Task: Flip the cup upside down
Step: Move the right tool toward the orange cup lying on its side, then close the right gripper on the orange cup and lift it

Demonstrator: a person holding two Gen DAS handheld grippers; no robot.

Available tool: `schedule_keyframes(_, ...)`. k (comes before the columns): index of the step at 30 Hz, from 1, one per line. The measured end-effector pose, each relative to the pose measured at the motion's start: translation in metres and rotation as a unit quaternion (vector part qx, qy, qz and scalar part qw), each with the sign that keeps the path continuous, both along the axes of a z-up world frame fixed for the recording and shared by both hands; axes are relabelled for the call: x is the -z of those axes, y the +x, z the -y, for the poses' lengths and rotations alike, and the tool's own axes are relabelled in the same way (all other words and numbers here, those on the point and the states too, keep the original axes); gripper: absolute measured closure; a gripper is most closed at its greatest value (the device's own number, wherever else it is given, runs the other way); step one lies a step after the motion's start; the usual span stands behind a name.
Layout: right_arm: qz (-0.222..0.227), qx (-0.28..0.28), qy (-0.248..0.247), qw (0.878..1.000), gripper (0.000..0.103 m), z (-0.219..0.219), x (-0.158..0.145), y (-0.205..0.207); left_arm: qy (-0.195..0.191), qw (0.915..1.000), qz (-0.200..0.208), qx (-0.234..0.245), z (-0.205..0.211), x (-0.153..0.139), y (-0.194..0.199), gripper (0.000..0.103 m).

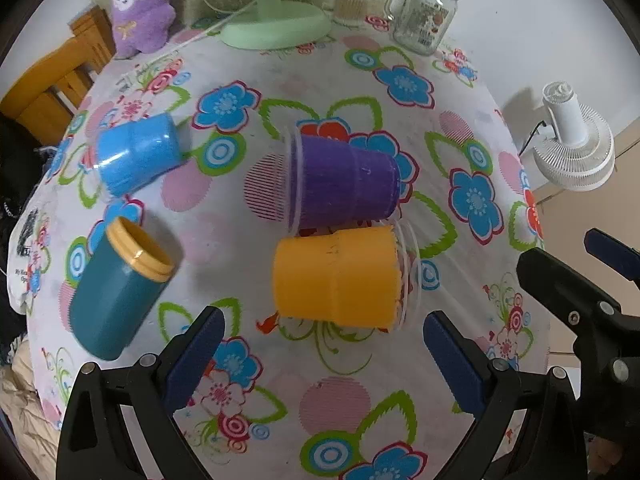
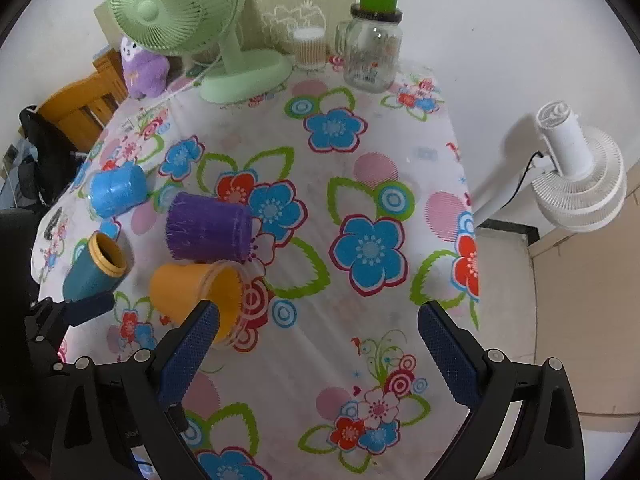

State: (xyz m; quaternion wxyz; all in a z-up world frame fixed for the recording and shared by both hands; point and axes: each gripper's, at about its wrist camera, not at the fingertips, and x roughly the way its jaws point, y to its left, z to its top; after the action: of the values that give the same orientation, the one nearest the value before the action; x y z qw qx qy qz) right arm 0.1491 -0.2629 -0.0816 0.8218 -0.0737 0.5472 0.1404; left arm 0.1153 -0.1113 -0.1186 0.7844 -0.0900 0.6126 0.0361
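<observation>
Left tool [image 1: 322, 354]: jaws wide apart, holding nothing, hovering over the surface [image 1: 280, 412] just short of the yellow cup [image 1: 336, 276]. Right tool [image 2: 316, 354]: also wide apart and empty, yellow cup by its left finger.

Yellow cup lies on its side, touching the purple cup [image 1: 344, 182], also on its side. Blue cup [image 1: 138, 152] tipped over, farther left. Teal jar [image 1: 120, 288] looks upright, mouth up.

Progress: no cup seen inverted; grasp and flip both remain.
</observation>
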Motion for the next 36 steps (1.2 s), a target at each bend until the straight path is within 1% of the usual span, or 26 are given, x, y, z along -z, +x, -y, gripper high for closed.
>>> schedule_keyframes(5,-0.018,-0.001,0.001,1.0,0.003,0.001,0.015,0.012,-0.011,0.9999,-0.012,-0.005,0.0,0.015,0.011,0.002)
schedule_keyframes(8,-0.029,-0.001,-0.003,1.0,0.003,0.001,0.024,0.019,-0.012,0.9995,-0.026,-0.011,-0.003,0.026,0.016,0.003)
schedule_keyframes(11,-0.04,-0.001,-0.003,0.999,0.003,0.0,0.034,0.025,-0.032,0.9989,-0.027,-0.02,-0.007,0.032,0.017,0.006)
schedule_keyframes(14,-0.049,-0.004,-0.005,0.999,0.003,-0.003,0.042,0.029,-0.042,0.9985,-0.031,-0.016,-0.006,0.037,0.018,0.013)
schedule_keyframes(16,-0.052,-0.004,-0.006,0.999,0.002,-0.005,0.045,0.029,-0.045,0.9984,-0.036,0.0,-0.004,0.04,0.019,0.021)
schedule_keyframes(17,-0.054,-0.005,-0.005,0.999,0.003,-0.006,0.045,0.029,-0.044,0.9984,-0.036,0.005,-0.002,0.04,0.019,0.022)
schedule_keyframes(19,-0.055,-0.006,-0.004,0.998,0.002,-0.007,0.044,0.027,-0.04,0.9986,-0.03,0.019,0.001,0.038,0.018,0.021)
schedule_keyframes(21,-0.054,-0.005,-0.009,0.998,0.002,-0.008,0.043,0.025,-0.032,0.9983,-0.018,0.046,0.005,0.033,0.015,0.022)
schedule_keyframes(25,-0.051,0.019,-0.011,0.998,0.002,-0.008,0.038,0.015,-0.021,0.9945,-0.012,0.101,0.008,0.029,0.013,0.022)
schedule_keyframes(27,-0.051,0.033,-0.009,0.998,0.003,-0.008,0.034,0.008,-0.022,0.9913,-0.007,0.129,0.007,0.024,0.011,0.022)
schedule_keyframes(29,-0.048,0.046,-0.009,0.998,0.003,-0.009,0.031,-0.001,-0.013,0.9878,0.002,0.155,0.006,0.017,0.008,0.022)
schedule_keyframes(32,-0.046,0.073,-0.008,0.996,0.003,-0.01,0.026,-0.017,0.005,0.9807,0.01,0.195,0.002,0.009,0.002,0.024)
schedule_keyframes(36,-0.047,0.109,0.004,0.993,0.003,-0.013,0.021,-0.036,0.01,0.9709,0.015,0.239,-0.008,-0.002,-0.009,0.024)
